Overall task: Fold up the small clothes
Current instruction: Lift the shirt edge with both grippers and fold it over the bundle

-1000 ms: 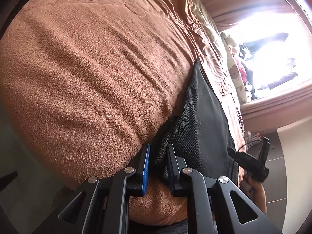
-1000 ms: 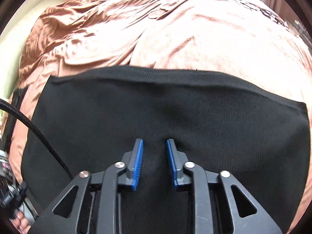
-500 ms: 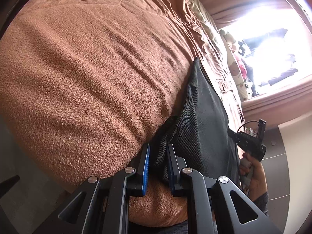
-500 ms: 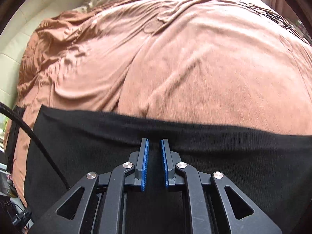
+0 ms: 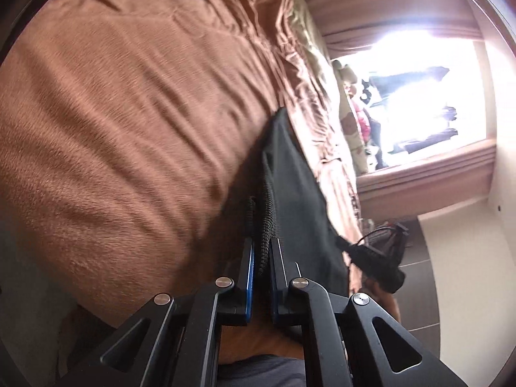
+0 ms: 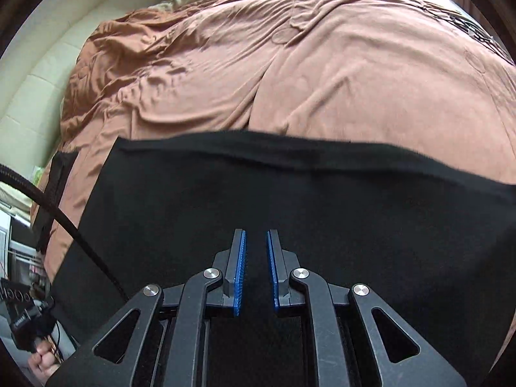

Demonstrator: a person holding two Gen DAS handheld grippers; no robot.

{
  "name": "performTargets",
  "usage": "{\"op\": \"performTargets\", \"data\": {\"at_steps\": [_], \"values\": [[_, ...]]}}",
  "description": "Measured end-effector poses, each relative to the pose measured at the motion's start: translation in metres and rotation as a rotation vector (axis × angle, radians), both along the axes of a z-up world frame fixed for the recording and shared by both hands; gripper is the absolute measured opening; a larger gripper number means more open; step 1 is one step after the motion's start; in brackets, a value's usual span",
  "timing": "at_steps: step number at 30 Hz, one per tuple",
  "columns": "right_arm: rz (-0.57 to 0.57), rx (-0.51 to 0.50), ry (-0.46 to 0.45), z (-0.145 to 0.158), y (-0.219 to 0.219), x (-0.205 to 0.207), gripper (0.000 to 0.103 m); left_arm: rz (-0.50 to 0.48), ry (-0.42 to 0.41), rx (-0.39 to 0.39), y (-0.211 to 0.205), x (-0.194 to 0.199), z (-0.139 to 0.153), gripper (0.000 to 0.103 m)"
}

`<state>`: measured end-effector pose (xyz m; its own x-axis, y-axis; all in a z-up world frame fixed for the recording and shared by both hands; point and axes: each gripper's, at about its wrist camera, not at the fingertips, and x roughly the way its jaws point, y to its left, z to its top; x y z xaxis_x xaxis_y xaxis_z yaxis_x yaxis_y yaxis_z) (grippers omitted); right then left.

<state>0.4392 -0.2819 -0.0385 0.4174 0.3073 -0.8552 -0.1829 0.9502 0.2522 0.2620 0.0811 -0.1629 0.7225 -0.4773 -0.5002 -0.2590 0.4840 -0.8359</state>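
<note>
Black knit cloth point(image 6: 290, 213) lies spread on the brown blanket point(image 6: 322, 80) of a bed, and everything here is placed against that blanket. In the right wrist view the cloth covers the near part of the blanket, its far edge running straight across with a thin doubled hem, while the rumpled far part of the blanket stays bare beyond it. The right gripper point(image 6: 256, 271) hovers over the middle of the cloth with its blue-padded fingers point(image 6: 240, 267) set a narrow gap apart; nothing sits between them, though whether the tips touch the fabric cannot be told. A black cable point(image 6: 64, 222) crosses the near left corner of the cloth. In the left wrist view the blanket fills the left side of the frame, and the cloth shows as a dark band along its right side, seen edge-on. The left gripper point(image 5: 262, 258) is clamped tight on a bunched, ribbed edge of that cloth, the fold pinched between its two pads at the near border of the blanket. Past the cloth, off the blanket's edge, the other gripper's dark body point(image 5: 377, 261) shows with a hand beneath it. A bright window point(image 5: 425, 96) glows beyond the far end of the blanket, and a cream padded headboard point(image 6: 29, 96) curves along its left side.
</note>
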Motion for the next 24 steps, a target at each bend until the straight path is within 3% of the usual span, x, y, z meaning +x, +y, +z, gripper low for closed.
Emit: {"op": "performTargets", "data": {"at_steps": [7, 24], "values": [[0.023, -0.006, 0.038, -0.01, -0.002, -0.022, 0.005, -0.046, -0.095, -0.041, -0.009, 0.011, 0.028, 0.007], [0.065, 0.099, 0.071, -0.021, -0.018, -0.109, 0.004, -0.133, -0.166, -0.068, -0.031, 0.048, 0.062, 0.007]]}}
